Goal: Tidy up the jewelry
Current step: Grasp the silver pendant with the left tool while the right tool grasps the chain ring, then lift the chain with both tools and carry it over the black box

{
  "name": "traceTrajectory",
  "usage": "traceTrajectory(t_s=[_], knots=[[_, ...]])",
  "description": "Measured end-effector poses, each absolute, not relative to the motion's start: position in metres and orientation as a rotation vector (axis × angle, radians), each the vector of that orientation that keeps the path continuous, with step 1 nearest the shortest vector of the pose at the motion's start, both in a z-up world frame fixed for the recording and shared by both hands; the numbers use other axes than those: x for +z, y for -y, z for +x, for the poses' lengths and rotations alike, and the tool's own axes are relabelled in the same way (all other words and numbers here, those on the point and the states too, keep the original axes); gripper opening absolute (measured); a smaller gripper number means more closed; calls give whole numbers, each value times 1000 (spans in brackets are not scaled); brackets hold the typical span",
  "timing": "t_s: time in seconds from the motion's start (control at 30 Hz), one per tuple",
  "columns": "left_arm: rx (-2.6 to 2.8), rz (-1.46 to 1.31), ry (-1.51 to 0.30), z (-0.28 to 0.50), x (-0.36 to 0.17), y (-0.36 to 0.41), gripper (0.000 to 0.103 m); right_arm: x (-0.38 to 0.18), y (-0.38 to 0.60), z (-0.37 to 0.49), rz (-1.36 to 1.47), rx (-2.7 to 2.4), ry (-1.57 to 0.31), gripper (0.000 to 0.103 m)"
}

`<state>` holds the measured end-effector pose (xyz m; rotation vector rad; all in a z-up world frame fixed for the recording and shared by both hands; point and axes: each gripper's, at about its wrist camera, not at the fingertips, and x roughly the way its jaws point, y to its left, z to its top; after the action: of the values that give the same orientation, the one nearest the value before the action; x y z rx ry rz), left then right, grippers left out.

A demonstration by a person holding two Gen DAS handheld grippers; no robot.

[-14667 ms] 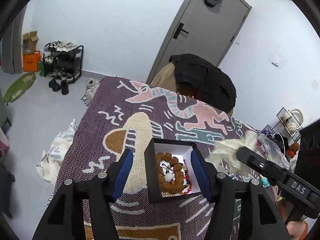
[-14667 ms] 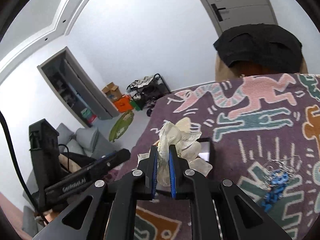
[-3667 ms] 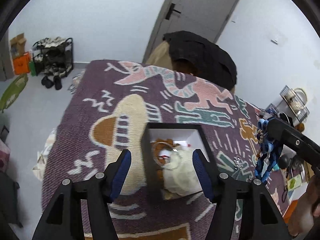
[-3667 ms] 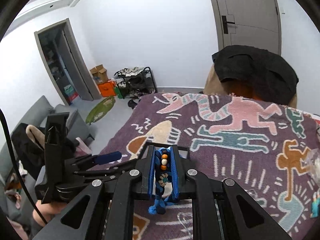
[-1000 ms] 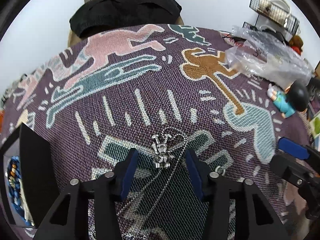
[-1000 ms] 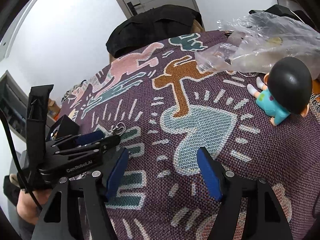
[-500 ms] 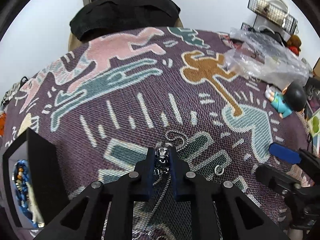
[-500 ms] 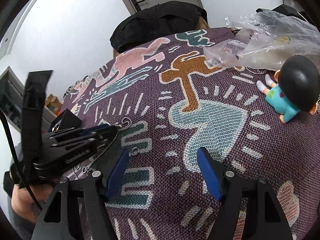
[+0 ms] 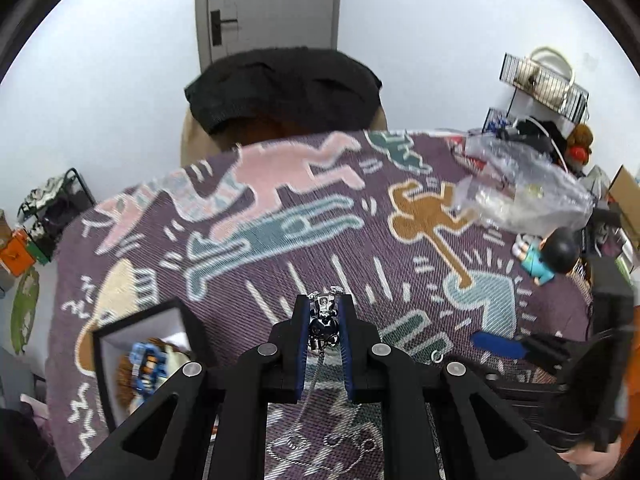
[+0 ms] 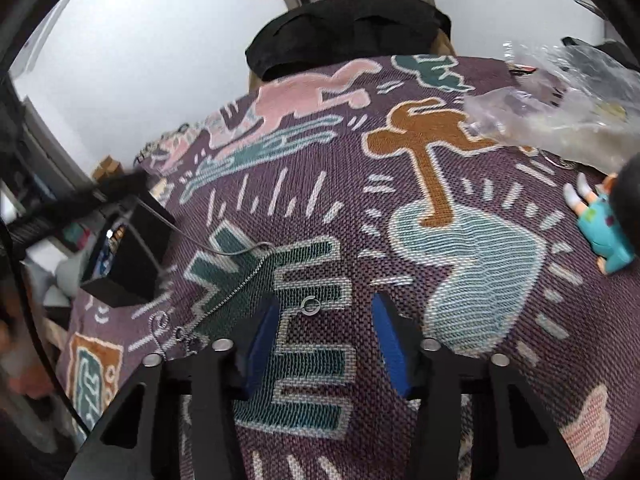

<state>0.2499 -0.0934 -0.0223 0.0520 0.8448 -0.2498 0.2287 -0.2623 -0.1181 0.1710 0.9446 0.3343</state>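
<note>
My left gripper (image 9: 325,312) is shut on the silver pendant (image 9: 325,317) of a chain necklace and holds it above the patterned cloth; its chain (image 10: 236,286) trails across the cloth. The black jewelry box (image 9: 146,322) stands open at the lower left, with a blue bracelet (image 9: 146,364) and brown beads inside; it also shows in the right wrist view (image 10: 138,248). My right gripper (image 10: 323,320) is open and empty, low over the cloth with a small silver ring (image 10: 310,305) between its fingers. The ring also shows in the left wrist view (image 9: 437,357).
A purple cloth (image 9: 360,248) with figures covers the table. A clear plastic bag (image 9: 520,188) and a small doll (image 9: 546,258) lie at the right. A chair draped in black cloth (image 9: 284,88) stands behind the table's far edge.
My left gripper has lifted the pendant off the cloth and swung left, bringing the box further into view. My right gripper has moved left over the silver ring.
</note>
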Motion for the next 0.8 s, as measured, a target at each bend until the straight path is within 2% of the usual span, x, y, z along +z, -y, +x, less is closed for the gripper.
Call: traceTrajectory(t_s=[0.07, 0.3, 0.37, 0.5, 0.57, 0.8], knots=[[-245, 52, -825, 247, -11, 89, 15, -121, 258, 231, 152, 330, -963, 39], [-228, 44, -773, 239, 19, 75, 15, -126, 246, 238, 88, 318, -994, 33], [-224, 42, -760, 236, 27, 71, 15, -126, 240, 239, 60, 314, -1002, 28], [-217, 44, -737, 232, 41, 66, 15, -126, 227, 237, -14, 295, -998, 26], [-211, 47, -722, 230, 51, 64, 15, -126, 221, 236, -57, 277, -995, 15], [-180, 62, -664, 224, 93, 55, 15, -121, 214, 228, -74, 322, -971, 14]])
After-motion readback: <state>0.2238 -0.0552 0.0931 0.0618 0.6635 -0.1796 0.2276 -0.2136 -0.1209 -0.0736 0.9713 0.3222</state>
